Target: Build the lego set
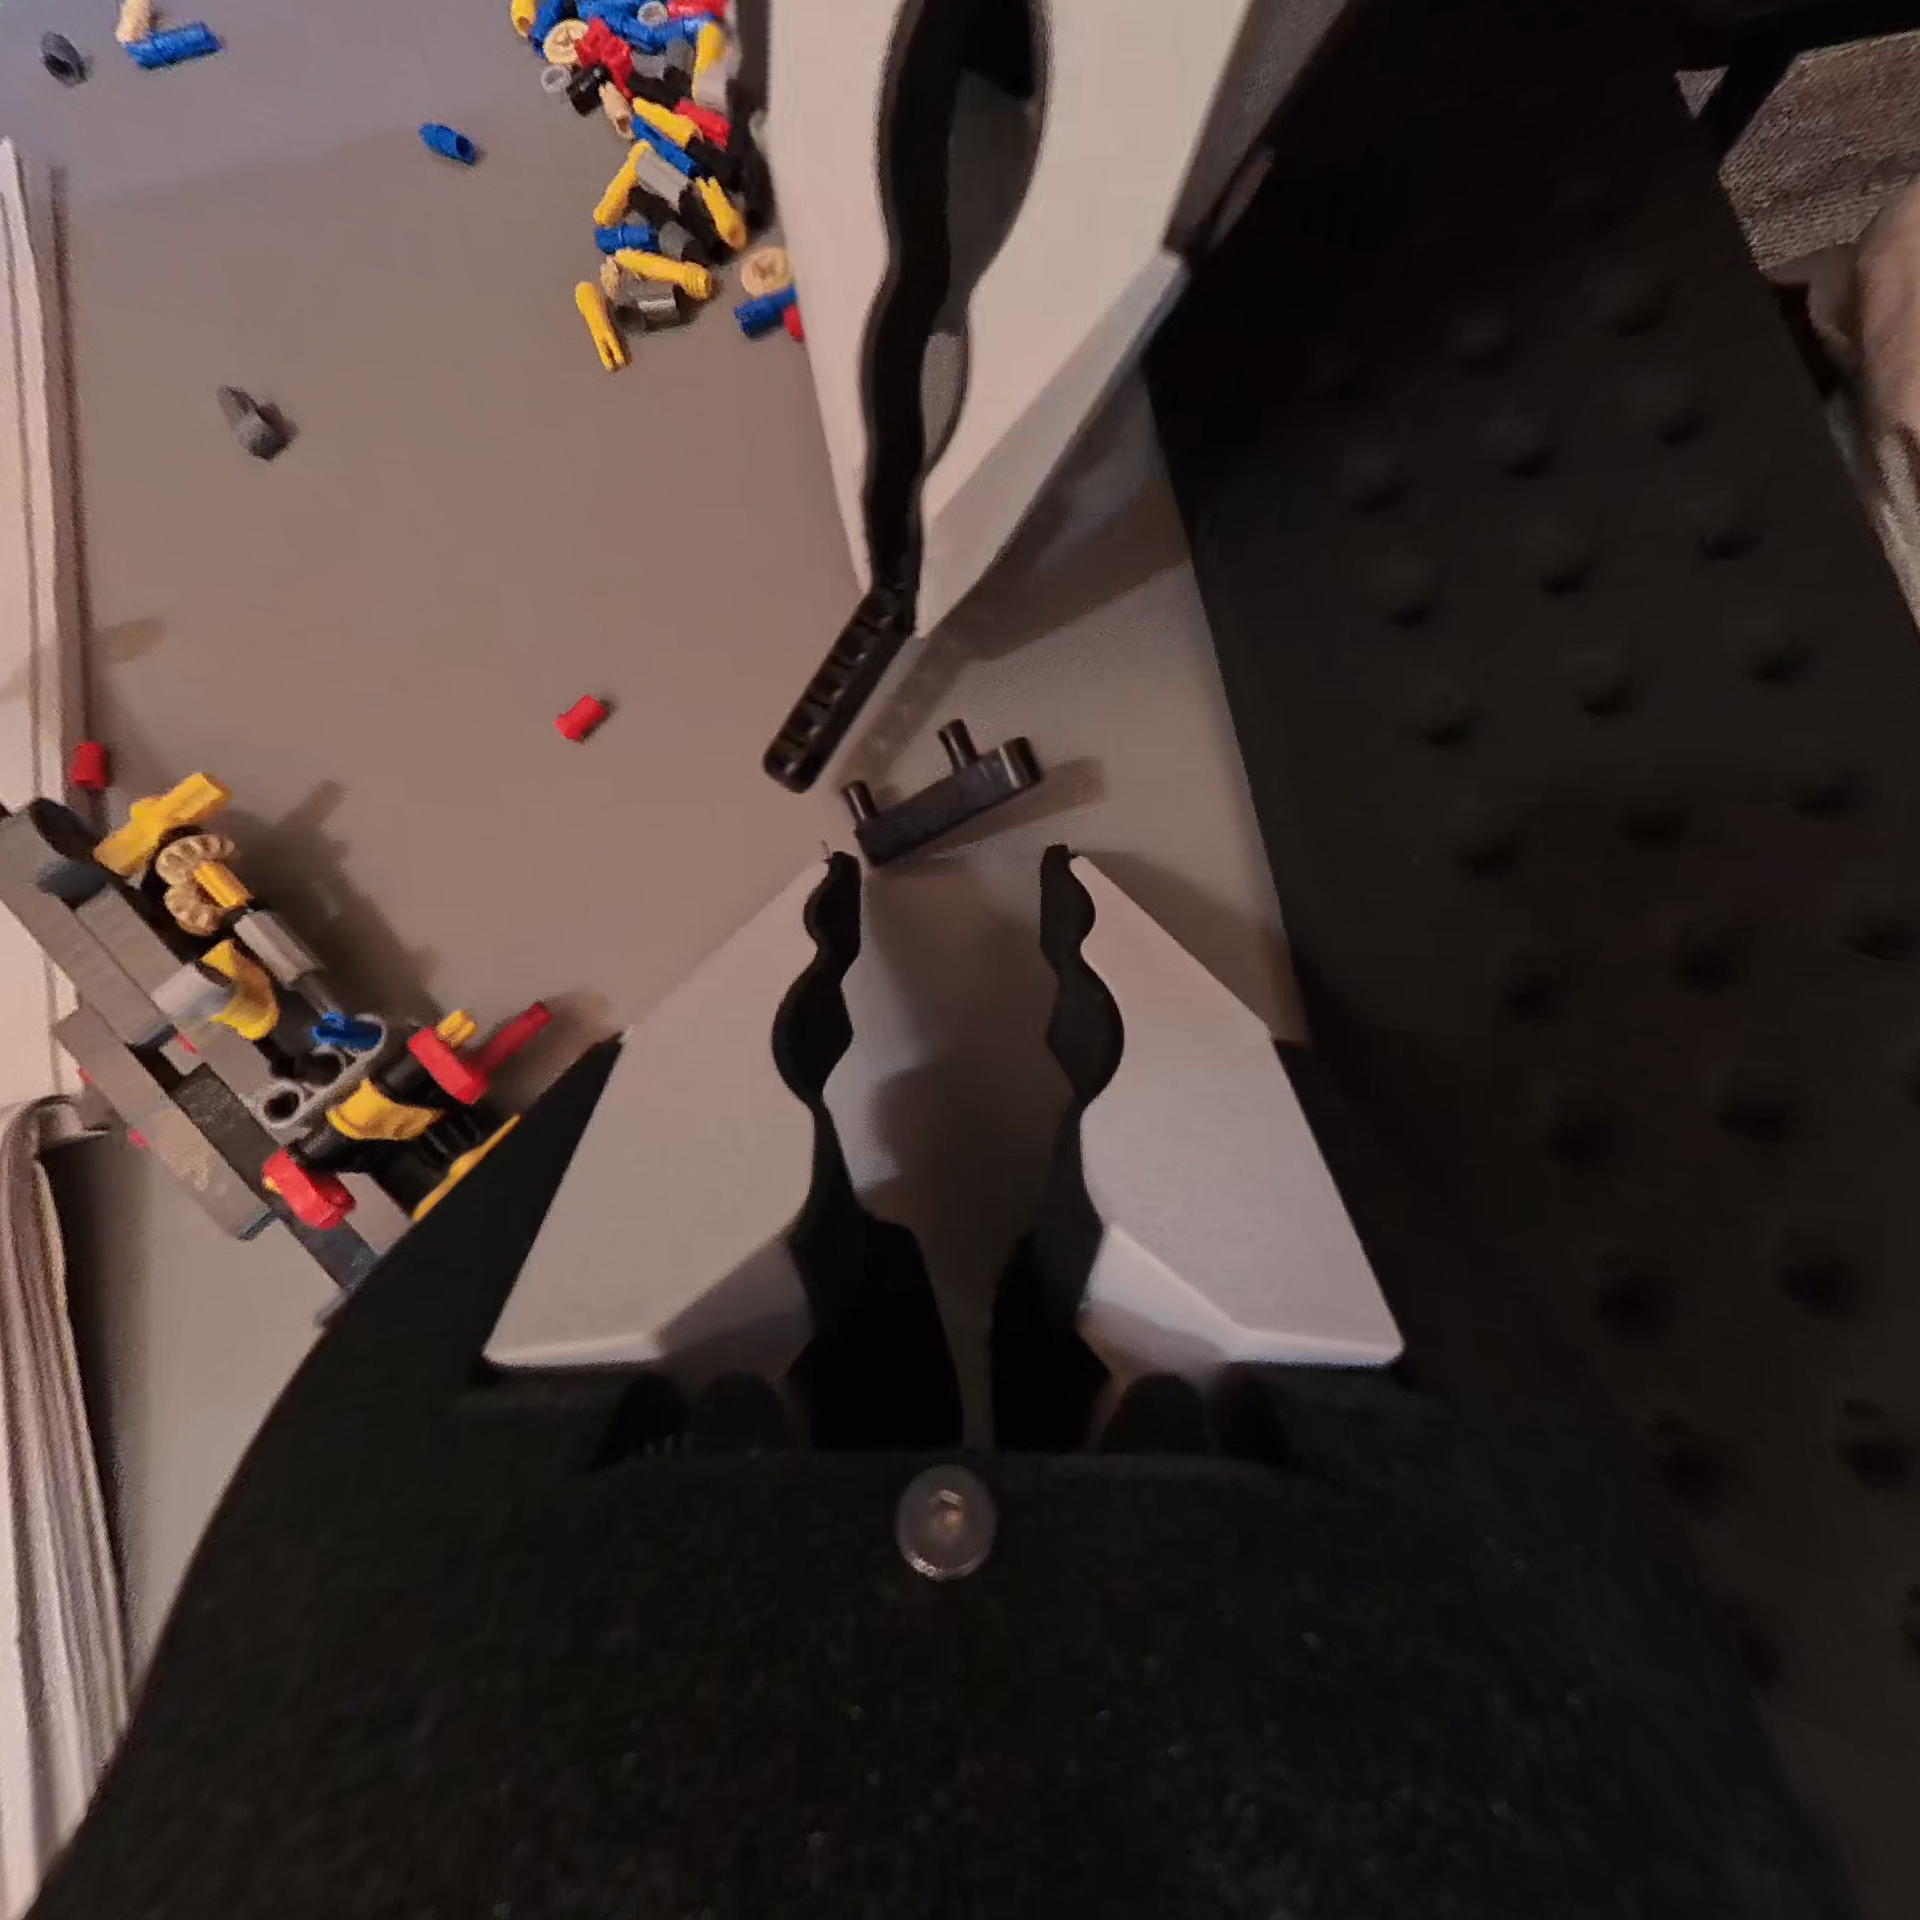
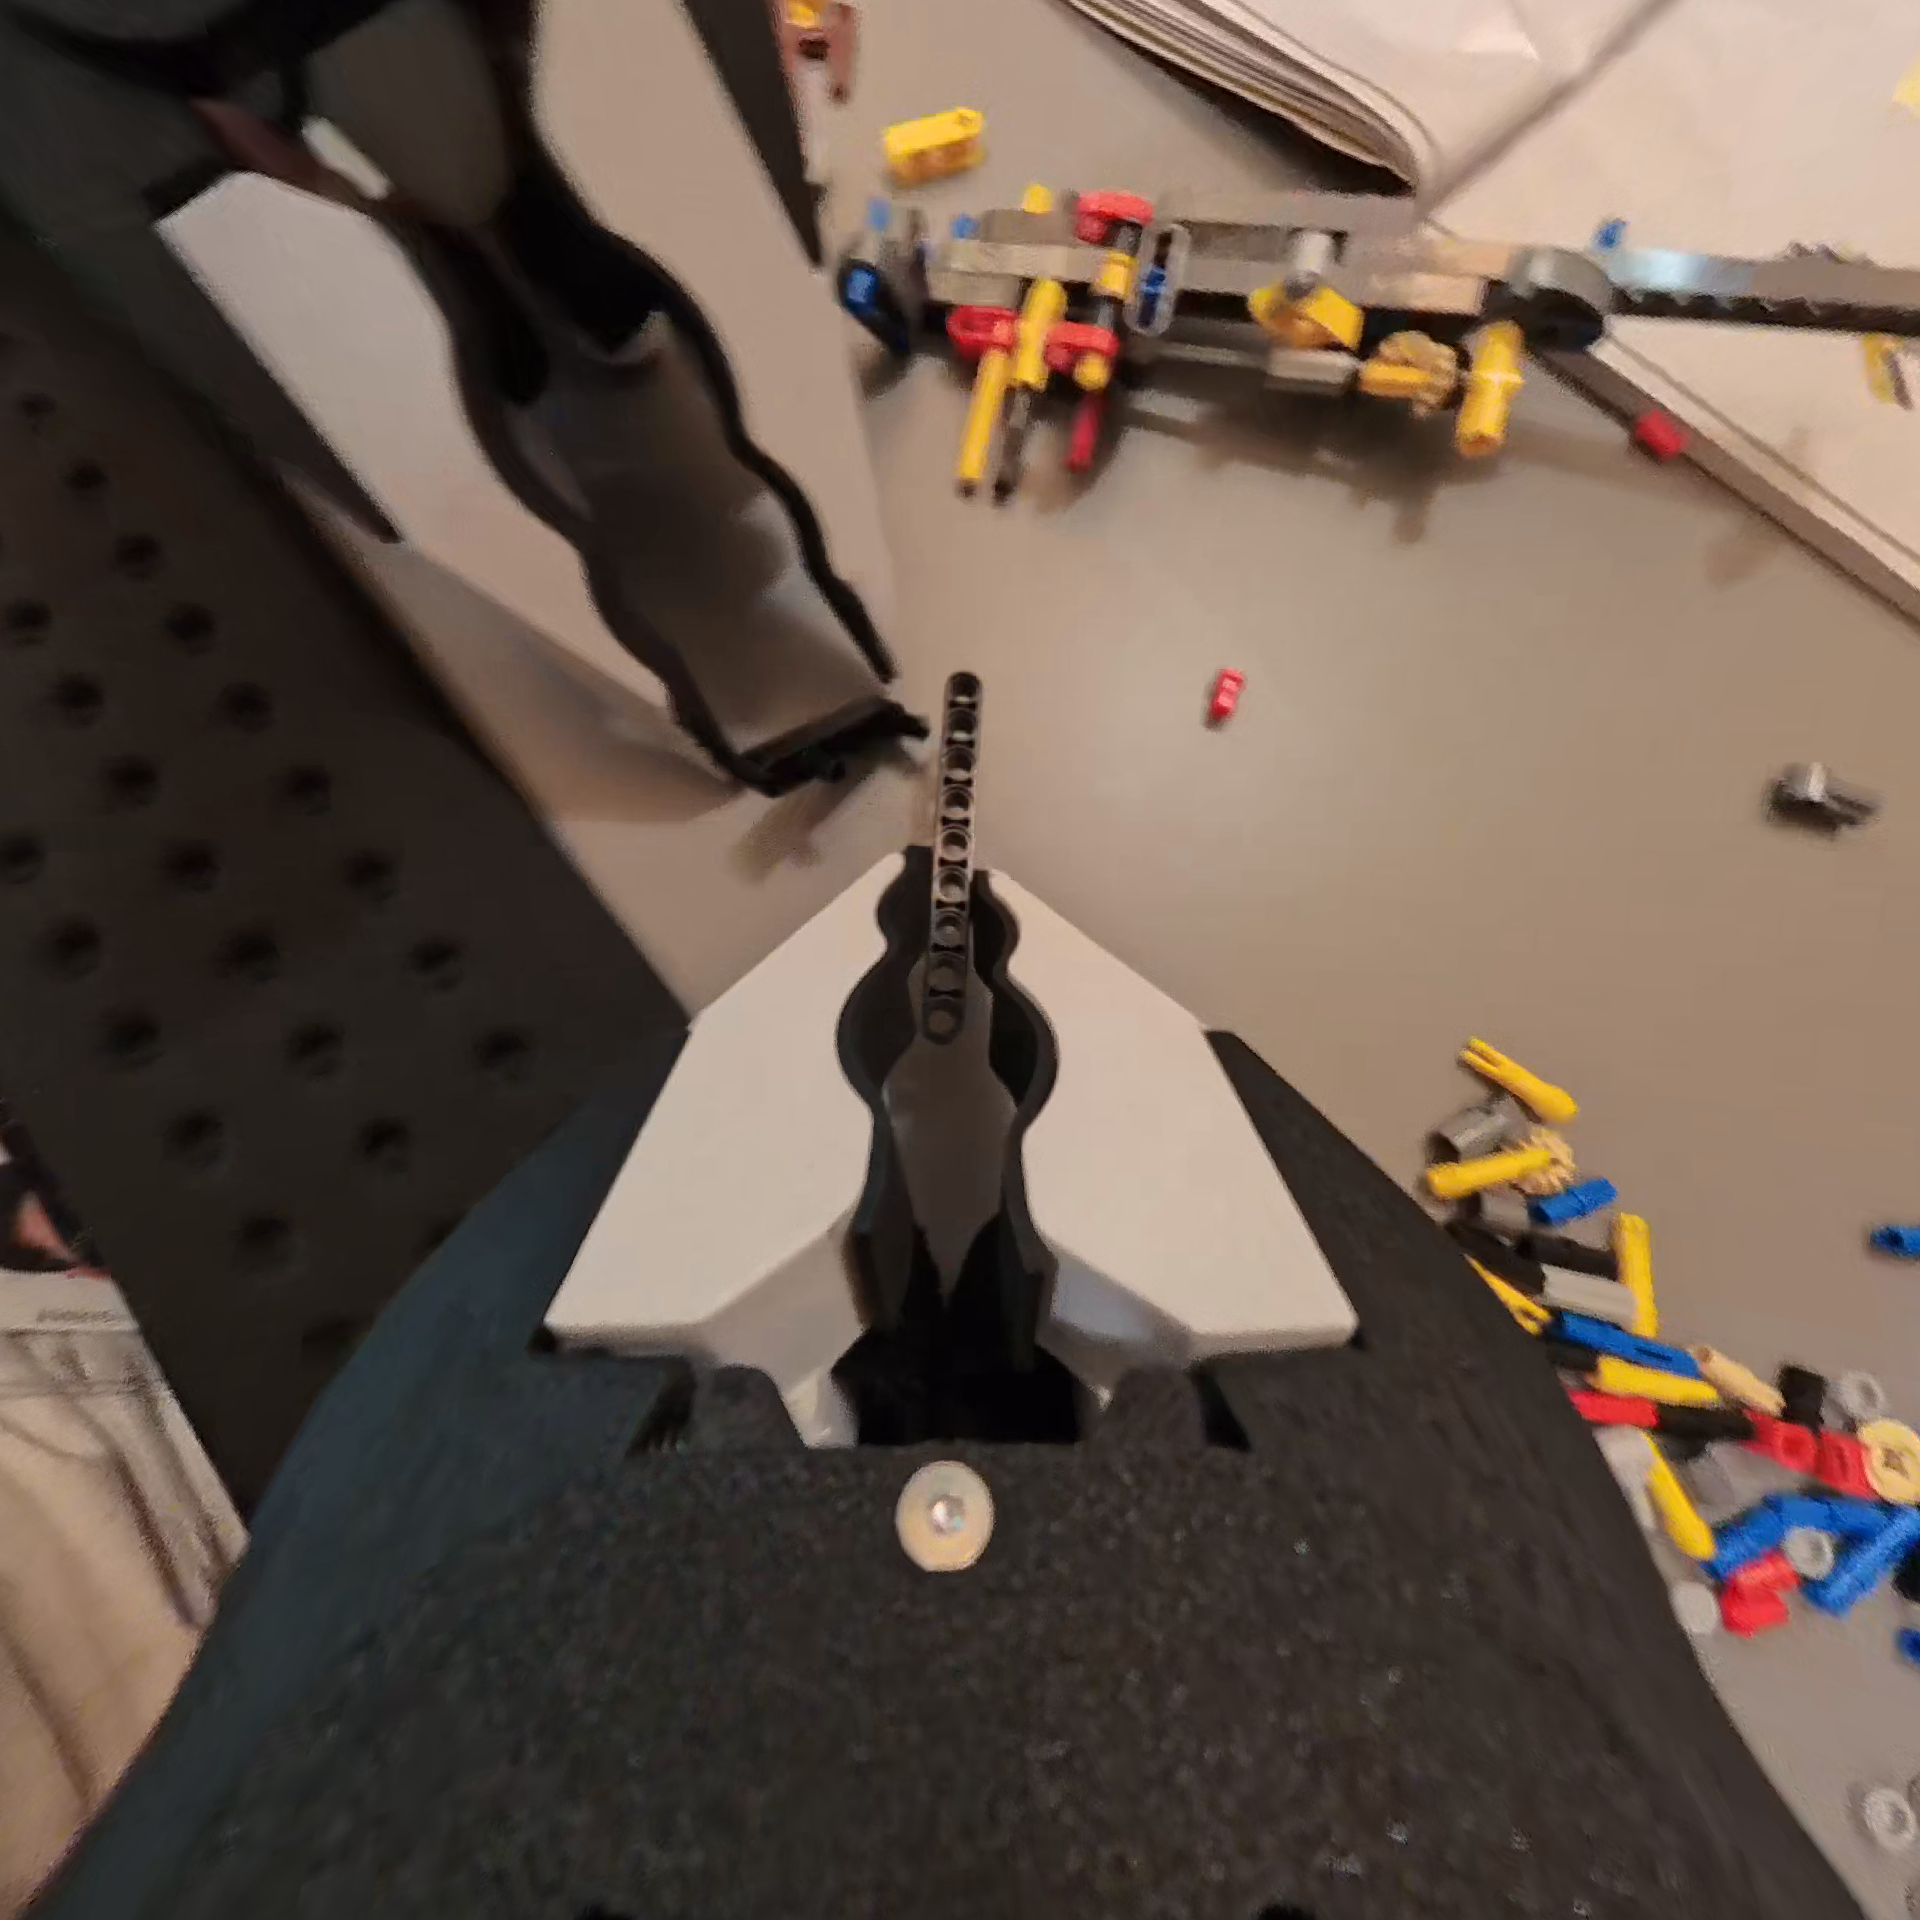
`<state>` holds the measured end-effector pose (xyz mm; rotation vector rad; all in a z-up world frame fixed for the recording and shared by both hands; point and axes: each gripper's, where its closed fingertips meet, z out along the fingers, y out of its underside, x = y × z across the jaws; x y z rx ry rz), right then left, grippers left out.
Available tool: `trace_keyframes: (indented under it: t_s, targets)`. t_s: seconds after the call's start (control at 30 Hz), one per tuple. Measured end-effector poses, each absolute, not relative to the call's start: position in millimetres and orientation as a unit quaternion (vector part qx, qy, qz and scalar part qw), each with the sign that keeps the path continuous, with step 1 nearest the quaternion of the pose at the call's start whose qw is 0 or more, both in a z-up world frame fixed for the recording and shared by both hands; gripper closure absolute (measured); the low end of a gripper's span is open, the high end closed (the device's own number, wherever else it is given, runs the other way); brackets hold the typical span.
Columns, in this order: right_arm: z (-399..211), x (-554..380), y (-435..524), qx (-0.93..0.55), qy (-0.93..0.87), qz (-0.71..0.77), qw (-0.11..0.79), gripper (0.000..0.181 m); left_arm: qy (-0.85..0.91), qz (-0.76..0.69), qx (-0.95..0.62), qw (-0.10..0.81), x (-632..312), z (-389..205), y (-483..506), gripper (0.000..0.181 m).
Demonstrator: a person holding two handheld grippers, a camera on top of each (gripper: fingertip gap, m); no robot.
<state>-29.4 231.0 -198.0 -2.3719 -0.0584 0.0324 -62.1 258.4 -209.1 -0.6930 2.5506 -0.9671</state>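
The right gripper (image 2: 954, 914) is pressed together on a long black holed beam (image 2: 954, 831), which stands out past its fingertips and points away from the camera over the grey table (image 2: 1351, 831). In the left wrist view the same beam (image 1: 836, 691) sticks out of the right gripper (image 1: 894, 592), slanting down toward a short black connector piece with two pins (image 1: 940, 795) that lies flat on the table. That connector is the landmark: the beam's free end hovers just beside its left end, apparently not touching it. The left gripper (image 1: 951, 862) is spread, its fingertips just short of the connector on the near side, holding nothing; in the right wrist view the left gripper (image 2: 821, 748) shows as a dark pair of fingers right beside the beam. Left of the connector and well apart sits the partly built model (image 1: 260, 1029) of grey beams with yellow, red and tan parts. Between the model and the connector lies a single small red piece (image 1: 580, 717). Far beyond the connector, a loose pile of blue, yellow, red and black pieces (image 1: 665, 166) is heaped on the table. A small dark grey piece (image 1: 255, 421) and a blue pin (image 1: 449, 142) lie apart from the pile. Stacked paper (image 2: 1268, 73) lies beyond the model.
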Motion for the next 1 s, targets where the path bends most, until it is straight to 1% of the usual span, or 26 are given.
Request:
trace_keyframes:
  t_s: [0.13, 0.27, 0.43, 0.47, 0.5, 0.57, 0.67, 0.73, 0.83, 0.9, 0.93, 0.97, 1.0]
  targets:
    - [-201, -1, 231, -0.93, 0.026, -0.014, 0.368, 0.175, 0.892, -0.336, -0.248, 0.173, -57, -209, 254, 0.15]
    - [-209, 0, 231, -0.938, 0.028, -0.002, 0.346, 0.175, 0.886, -0.336, -0.27, 0.171, -55, -210, 255, 0.149]
    - [-211, -1, 231, -0.94, 0.025, -0.002, 0.34, 0.175, 0.882, -0.334, -0.289, 0.167, -55, -210, 256, 0.149]
    - [-211, 0, 231, -0.94, 0.027, -0.002, 0.339, 0.174, 0.881, -0.333, -0.292, 0.167, -56, -210, 257, 0.149]
    - [-210, 2, 230, -0.94, 0.032, -0.007, 0.339, 0.17, 0.878, -0.331, -0.298, 0.173, -55, -209, 259, 0.15]
    - [-204, 1, 230, -0.936, 0.036, -0.012, 0.35, 0.167, 0.867, -0.329, -0.321, 0.193, -51, -204, 269, 0.155]
    - [-183, -19, 239, -0.919, 0.038, 0.003, 0.393, 0.168, 0.842, -0.339, -0.362, 0.213, -48, -196, 283, 0.155]
    - [-183, -38, 246, -0.918, 0.038, 0.024, 0.394, 0.166, 0.83, -0.341, -0.372, 0.237, -46, -190, 292, 0.155]
    - [-199, -52, 255, -0.929, 0.052, 0.04, 0.364, 0.158, 0.825, -0.352, -0.361, 0.257, -49, -184, 294, 0.147]
    - [-207, -50, 256, -0.935, 0.071, 0.038, 0.344, 0.157, 0.831, -0.345, -0.349, 0.263, -54, -186, 295, 0.143]
    - [-209, -47, 255, -0.938, 0.078, 0.031, 0.336, 0.159, 0.838, -0.343, -0.337, 0.258, -58, -189, 293, 0.142]
    - [-209, -47, 255, -0.938, 0.079, 0.038, 0.336, 0.17, 0.846, -0.34, -0.323, 0.254, -62, -191, 291, 0.141]
    - [-209, -49, 256, -0.937, 0.078, 0.051, 0.337, 0.175, 0.852, -0.338, -0.311, 0.252, -65, -193, 289, 0.139]
